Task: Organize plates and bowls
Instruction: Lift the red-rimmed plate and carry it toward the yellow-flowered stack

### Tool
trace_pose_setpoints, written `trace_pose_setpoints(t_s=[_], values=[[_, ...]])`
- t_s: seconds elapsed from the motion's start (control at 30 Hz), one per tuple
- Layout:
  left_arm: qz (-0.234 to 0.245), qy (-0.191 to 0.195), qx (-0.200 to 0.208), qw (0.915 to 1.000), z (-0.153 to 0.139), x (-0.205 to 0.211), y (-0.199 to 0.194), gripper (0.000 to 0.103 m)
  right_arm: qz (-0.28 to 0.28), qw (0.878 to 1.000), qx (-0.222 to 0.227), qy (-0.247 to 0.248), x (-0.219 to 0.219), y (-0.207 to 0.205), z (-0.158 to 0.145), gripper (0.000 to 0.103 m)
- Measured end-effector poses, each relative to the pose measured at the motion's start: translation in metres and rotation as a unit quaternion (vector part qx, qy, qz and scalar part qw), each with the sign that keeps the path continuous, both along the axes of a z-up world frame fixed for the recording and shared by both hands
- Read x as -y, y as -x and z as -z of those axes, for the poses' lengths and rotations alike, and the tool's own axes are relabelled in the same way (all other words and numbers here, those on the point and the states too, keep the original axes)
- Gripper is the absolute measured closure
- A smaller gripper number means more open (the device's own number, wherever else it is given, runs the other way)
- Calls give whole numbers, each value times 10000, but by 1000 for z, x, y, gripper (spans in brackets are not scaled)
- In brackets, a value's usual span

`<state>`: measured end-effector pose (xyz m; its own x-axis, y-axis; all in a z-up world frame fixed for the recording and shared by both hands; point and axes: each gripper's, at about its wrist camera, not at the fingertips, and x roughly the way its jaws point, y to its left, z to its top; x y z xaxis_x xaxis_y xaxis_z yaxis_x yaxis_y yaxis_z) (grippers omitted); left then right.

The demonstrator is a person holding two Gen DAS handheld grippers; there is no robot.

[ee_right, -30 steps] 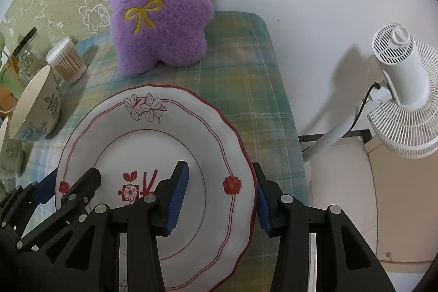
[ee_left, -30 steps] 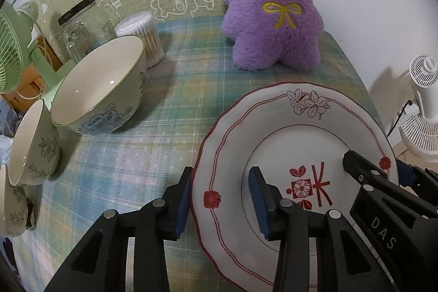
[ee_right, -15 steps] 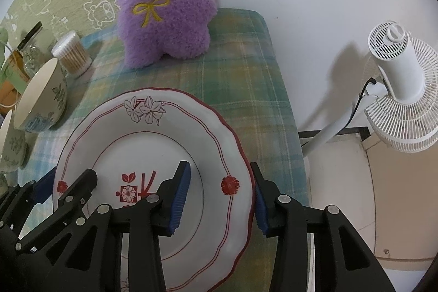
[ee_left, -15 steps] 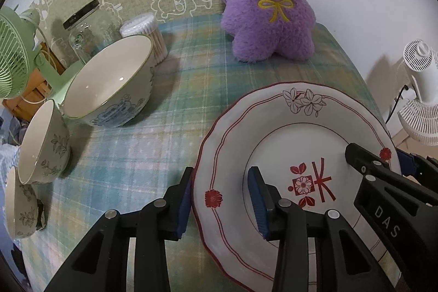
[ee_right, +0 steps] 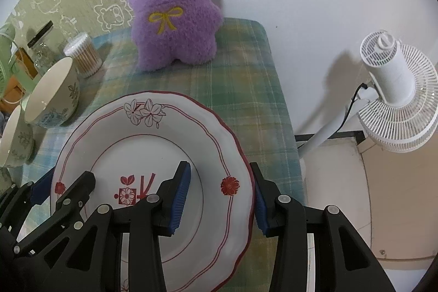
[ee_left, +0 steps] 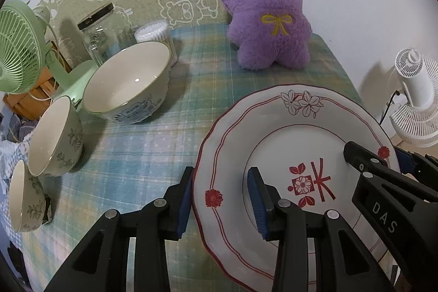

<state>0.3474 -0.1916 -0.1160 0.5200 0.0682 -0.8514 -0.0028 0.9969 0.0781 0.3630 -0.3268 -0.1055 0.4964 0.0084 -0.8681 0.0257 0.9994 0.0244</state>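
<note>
Between the two claws hangs a white plate [ee_left: 298, 152] with a red scalloped edge and red flower prints, gripped from opposite sides. On its left rim the left claw [ee_left: 221, 203] is clamped, one blue pad under the edge and the other pressed on the upper face. Across from it the right claw [ee_right: 219, 197] bites the right rim the same way, inner pad on the plate's face, outer pad against the edge. Both sets of jaws are only partly closed, stopped by the plate's rim. The plate sits tilted above the plaid-covered tabletop [ee_left: 153, 155], toward its right side.

Off to the left stands a large cream bowl [ee_left: 128, 84] with blue decoration, and nearer the edge two smaller bowls with leaf patterns, one [ee_left: 54, 136] beside the other [ee_left: 24, 199]. Behind the large bowl are a glass jar [ee_left: 98, 37] with a black lid and a tub of cotton swabs [ee_left: 157, 33]. A green desk fan [ee_left: 19, 45] stands at the far left. At the back of the tabletop a purple plush toy [ee_left: 271, 15] sits against the wall. Beyond the right edge stands a white fan [ee_right: 397, 95].
</note>
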Motion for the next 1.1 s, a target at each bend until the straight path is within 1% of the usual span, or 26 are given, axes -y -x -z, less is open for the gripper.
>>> trace_pose_setpoints(t_s=[0.57,0.9,1.1], values=[[-91,87,224,9997,-34,-14,20,65,3,9998,203,14,-12,18,-39,57],[-42,133,407,9991,-61,-21,39,65,57,9992,391,27,-19,39,-69,57],[-4,158,501,9986,-73,-26,52,65,115,9987,489,17,-24,56,-82,57]])
